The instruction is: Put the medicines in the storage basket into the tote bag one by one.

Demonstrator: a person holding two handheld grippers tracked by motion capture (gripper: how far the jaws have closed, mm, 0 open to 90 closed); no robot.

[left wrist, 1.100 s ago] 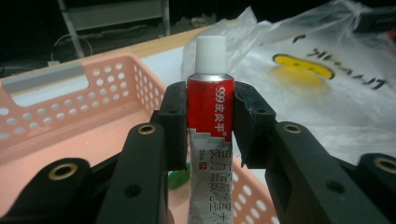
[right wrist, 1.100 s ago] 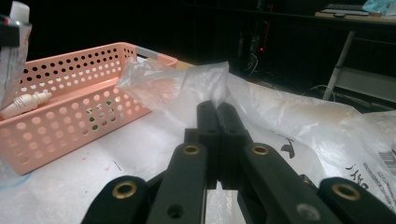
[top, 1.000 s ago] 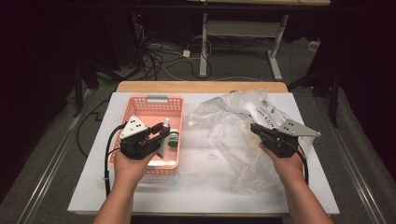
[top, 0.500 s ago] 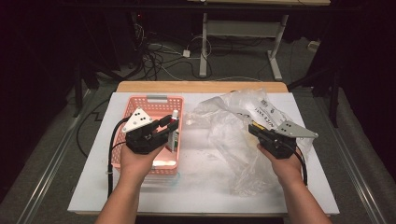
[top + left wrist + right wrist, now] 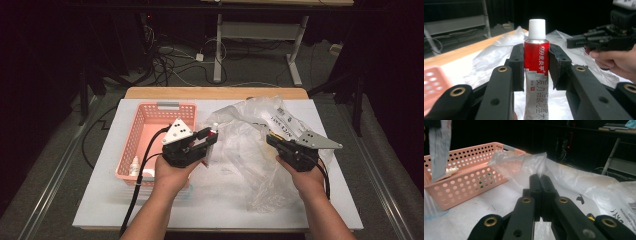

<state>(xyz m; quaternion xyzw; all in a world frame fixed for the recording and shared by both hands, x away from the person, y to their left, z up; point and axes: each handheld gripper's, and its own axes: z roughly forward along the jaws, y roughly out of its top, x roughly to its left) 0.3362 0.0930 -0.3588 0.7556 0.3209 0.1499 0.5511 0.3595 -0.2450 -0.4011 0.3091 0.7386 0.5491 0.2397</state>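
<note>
Left gripper (image 5: 207, 141): jaws clamped on a tube (image 5: 535, 67), red and silver with a white cap, pads pressing both flat sides (cap end sticks out past the fingertips, tail runs back between the jaw arms). In the high view the tube (image 5: 212, 136) sits at the gripper's tip, held above the table just beside the basket's right wall, at the near edge of the bag. Ahead of the left jaws lies crinkled clear plastic; beyond that and to the right the other gripper (image 5: 586, 41) points in, well apart from the tube.

Right gripper (image 5: 540, 178): jaws fully closed, pinching a fold of the bag (image 5: 584, 182) at the tips, plastic rising in a peak right above them. In the high view this gripper (image 5: 271, 141) sits at the bag's right side, the bag (image 5: 245, 145) spread between the two grippers and past the right one.

Left of the right jaws stands the pink basket (image 5: 469, 165) (perforated walls), with a small white bottle (image 5: 449, 172) inside; the same bottle (image 5: 134, 166) lies in the basket's near left corner in the high view, behind and left of the left gripper. Basket (image 5: 145, 125) and bag rest on a white table (image 5: 100, 200).
</note>
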